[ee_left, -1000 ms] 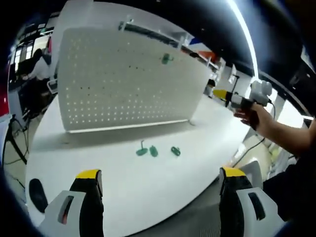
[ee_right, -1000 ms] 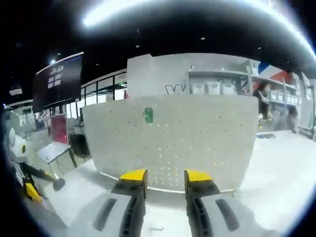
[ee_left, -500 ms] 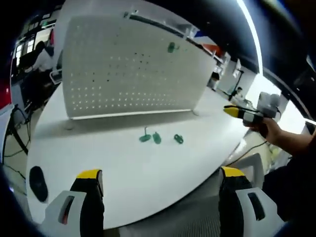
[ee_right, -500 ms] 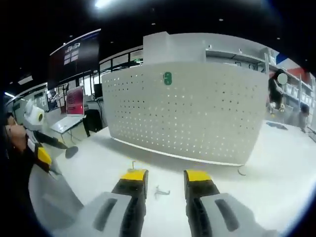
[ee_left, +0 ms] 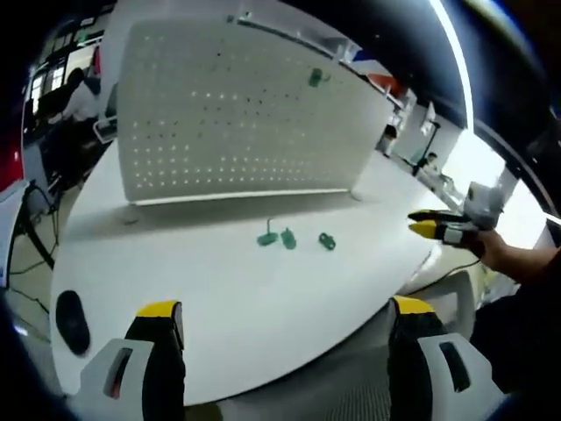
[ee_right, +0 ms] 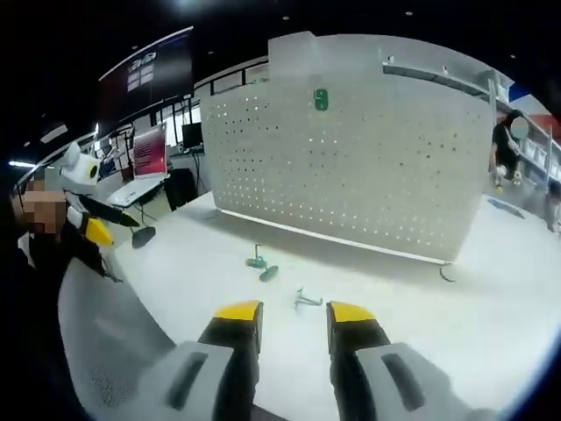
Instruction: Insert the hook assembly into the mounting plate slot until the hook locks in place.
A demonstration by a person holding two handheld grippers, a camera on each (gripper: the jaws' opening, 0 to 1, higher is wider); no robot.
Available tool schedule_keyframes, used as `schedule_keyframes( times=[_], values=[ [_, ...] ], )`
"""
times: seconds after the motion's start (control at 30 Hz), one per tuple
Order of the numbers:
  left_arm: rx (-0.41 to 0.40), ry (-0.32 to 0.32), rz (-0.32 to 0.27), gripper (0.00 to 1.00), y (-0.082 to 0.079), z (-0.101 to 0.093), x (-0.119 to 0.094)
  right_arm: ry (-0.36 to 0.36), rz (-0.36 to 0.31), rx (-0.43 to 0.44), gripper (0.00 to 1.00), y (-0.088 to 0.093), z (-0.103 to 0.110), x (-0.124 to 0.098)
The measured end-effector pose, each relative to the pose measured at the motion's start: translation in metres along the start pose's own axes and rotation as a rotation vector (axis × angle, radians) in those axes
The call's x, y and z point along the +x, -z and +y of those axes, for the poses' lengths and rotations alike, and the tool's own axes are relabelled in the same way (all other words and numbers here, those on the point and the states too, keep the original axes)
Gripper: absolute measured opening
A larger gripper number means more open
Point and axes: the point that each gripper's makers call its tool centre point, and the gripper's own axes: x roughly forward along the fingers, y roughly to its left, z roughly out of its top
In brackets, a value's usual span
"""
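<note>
yellow-tipped left gripper (ee_left: 285,320) fingers wide, empty

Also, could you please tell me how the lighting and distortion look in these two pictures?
Left gripper view: a bright ceiling light strip glares at upper right, the pegboard bows with fisheye curve, and the small green hooks look soft. Right gripper view: dim dark ceiling, evenly lit white table, and a soft shadow along the pegboard's base.
</note>
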Motion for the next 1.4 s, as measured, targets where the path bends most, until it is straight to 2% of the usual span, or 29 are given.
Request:
schedule_keyframes(
  times=[0.07,0.33,0.57,0.77,0.97,1.07,1.3,1.4],
  values=[
    [-0.007,0.014,-0.011,0.97,-0.001,-0.003,0.001,-0.014,0.019,0.008,0.27,0.006,0.002,0.002],
    [-0.014,0.014,0.009,0.97,0.005,-0.004,0.007,-0.091,0.096,-0.008,0.28,0.03,0.017,0.013],
    [-0.035,0.008,0.022,0.95,0.011,-0.002,0.01,-0.159,0.125,-0.035,0.27,0.027,0.022,0.04],
    [-0.044,0.015,0.035,0.95,0.01,-0.004,0.018,-0.24,0.129,-0.089,0.26,0.014,0.031,0.08],
    [-0.043,0.028,0.051,0.95,0.011,-0.004,0.025,-0.292,0.159,-0.08,0.25,0.013,0.036,0.121],
    [-0.043,0.026,0.068,0.95,0.015,-0.002,0.028,-0.317,0.188,-0.111,0.25,0.015,0.04,0.142],
    [-0.049,0.011,0.082,0.95,0.016,0.007,0.028,-0.352,0.22,-0.151,0.23,0.013,0.043,0.18],
    [-0.04,0.003,0.09,0.96,0.017,0.011,0.029,-0.348,0.227,-0.129,0.21,0.014,0.043,0.195]
  ],
)
